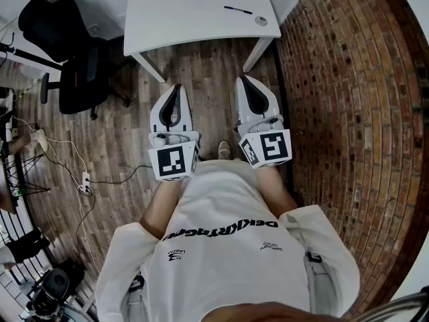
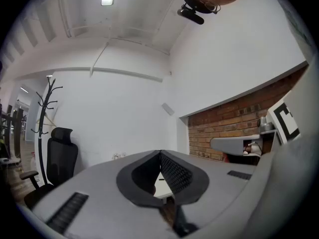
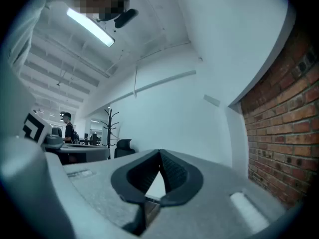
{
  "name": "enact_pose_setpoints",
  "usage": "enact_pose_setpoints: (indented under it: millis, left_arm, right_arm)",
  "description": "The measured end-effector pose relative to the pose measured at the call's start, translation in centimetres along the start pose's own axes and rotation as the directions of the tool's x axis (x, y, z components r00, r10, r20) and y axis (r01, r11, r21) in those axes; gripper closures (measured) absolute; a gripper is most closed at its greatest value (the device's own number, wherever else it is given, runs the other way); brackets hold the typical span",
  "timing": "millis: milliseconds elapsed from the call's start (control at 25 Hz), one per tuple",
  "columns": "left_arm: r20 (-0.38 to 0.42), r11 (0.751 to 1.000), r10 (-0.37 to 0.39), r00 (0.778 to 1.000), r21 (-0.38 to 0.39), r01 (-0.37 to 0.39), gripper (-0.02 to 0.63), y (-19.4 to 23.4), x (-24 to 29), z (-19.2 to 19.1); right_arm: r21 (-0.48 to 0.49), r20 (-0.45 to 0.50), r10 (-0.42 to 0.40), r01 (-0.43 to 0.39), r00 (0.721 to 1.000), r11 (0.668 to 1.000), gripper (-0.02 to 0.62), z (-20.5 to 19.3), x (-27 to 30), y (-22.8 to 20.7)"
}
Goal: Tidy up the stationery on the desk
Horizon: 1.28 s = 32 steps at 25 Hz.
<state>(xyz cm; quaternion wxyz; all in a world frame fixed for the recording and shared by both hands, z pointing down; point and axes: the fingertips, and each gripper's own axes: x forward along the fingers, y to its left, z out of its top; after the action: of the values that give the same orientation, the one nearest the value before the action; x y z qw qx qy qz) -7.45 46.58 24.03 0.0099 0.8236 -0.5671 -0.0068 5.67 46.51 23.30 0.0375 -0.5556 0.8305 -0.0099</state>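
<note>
Two: left tool [image 1: 176, 88], right tool [image 1: 245, 80], both empty, tips together.

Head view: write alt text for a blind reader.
A person in a white shirt holds the left gripper and right gripper, both shut, above a wooden floor, pointed at a white desk bearing a black pen. A black office chair stands left; a brick wall right.

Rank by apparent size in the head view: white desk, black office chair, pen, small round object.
1. white desk
2. black office chair
3. pen, longer but thin
4. small round object, nearly tied
</note>
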Motion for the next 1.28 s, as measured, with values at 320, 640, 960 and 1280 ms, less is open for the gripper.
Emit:
enact_pose_setpoints:
  millis: [320,640,960,1280]
  left_arm:
    - [0.01,1.0,0.027,1.0,0.011,-0.027,0.607,-3.7,0.9,-0.7]
    - [-0.013,0.998,0.065,0.998,0.016,-0.065,0.607,-6.5,1.8,-2.0]
    - [-0.03,0.996,0.09,0.995,0.023,-0.089,0.607,-5.9,3.7,-3.9]
    - [-0.013,0.998,0.061,0.998,0.005,-0.061,0.607,-3.0,9.9,-5.4]
  right_arm:
    - [0.023,0.015,0.015,-0.016,1.0,1.0,0.594,0.5,-1.6,-3.4]
    - [0.048,0.006,0.085,-0.085,0.996,0.995,0.594,-0.5,-1.9,-5.8]
    - [0.043,0.016,0.065,-0.066,0.998,0.997,0.594,-1.4,0.5,-7.8]
    - [0.016,-0.011,0.097,-0.097,0.995,0.995,0.594,-3.2,7.1,-8.5]
